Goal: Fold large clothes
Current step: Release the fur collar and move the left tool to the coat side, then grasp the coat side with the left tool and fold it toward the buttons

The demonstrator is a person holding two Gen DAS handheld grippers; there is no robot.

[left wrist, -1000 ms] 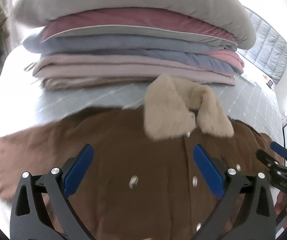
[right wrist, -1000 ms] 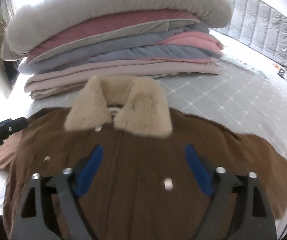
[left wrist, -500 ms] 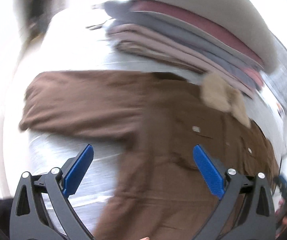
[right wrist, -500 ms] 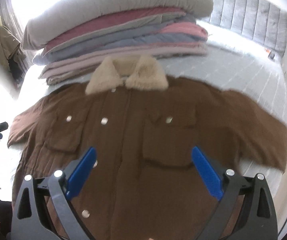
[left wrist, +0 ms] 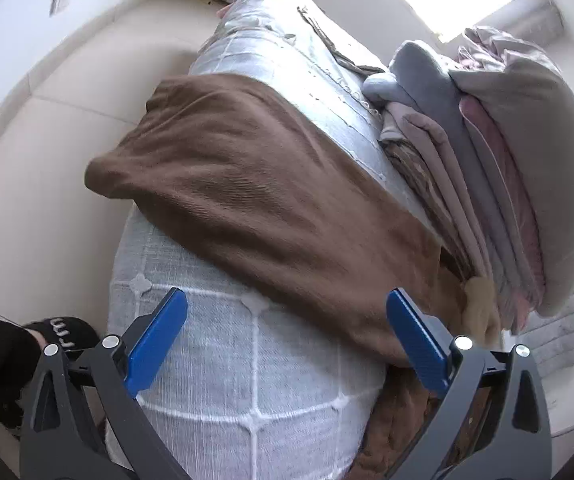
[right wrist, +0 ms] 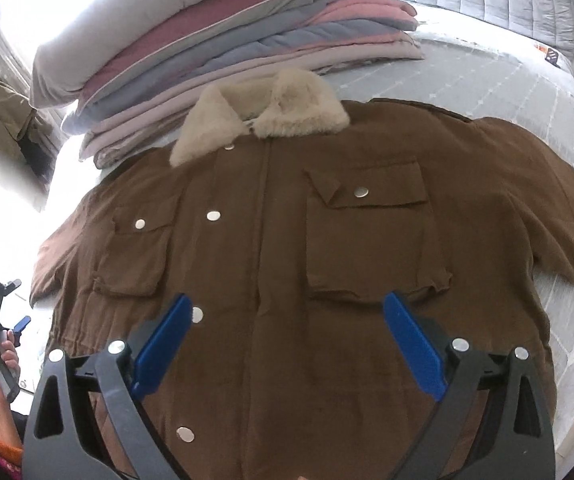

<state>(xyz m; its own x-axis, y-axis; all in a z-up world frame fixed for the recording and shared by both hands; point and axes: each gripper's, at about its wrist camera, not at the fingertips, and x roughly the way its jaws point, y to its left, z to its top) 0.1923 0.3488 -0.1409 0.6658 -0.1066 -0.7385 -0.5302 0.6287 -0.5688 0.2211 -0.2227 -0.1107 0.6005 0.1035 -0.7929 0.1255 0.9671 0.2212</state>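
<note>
Right wrist view: a brown jacket [right wrist: 287,248] with a cream fleece collar [right wrist: 263,116] was spread front-up on the quilted bed [right wrist: 487,72], its collar at the far end touching a stack of folded bedding [right wrist: 215,36]. The right gripper [right wrist: 287,344] was held above the jacket's near hem, jaws spread wide, nothing gripped. The left gripper [left wrist: 287,340] was likewise wide open and empty, poised over bare bed cover beside the jacket's outstretched sleeve [left wrist: 227,168], which lay just beyond its fingertips, reaching the bed's left edge.
</note>
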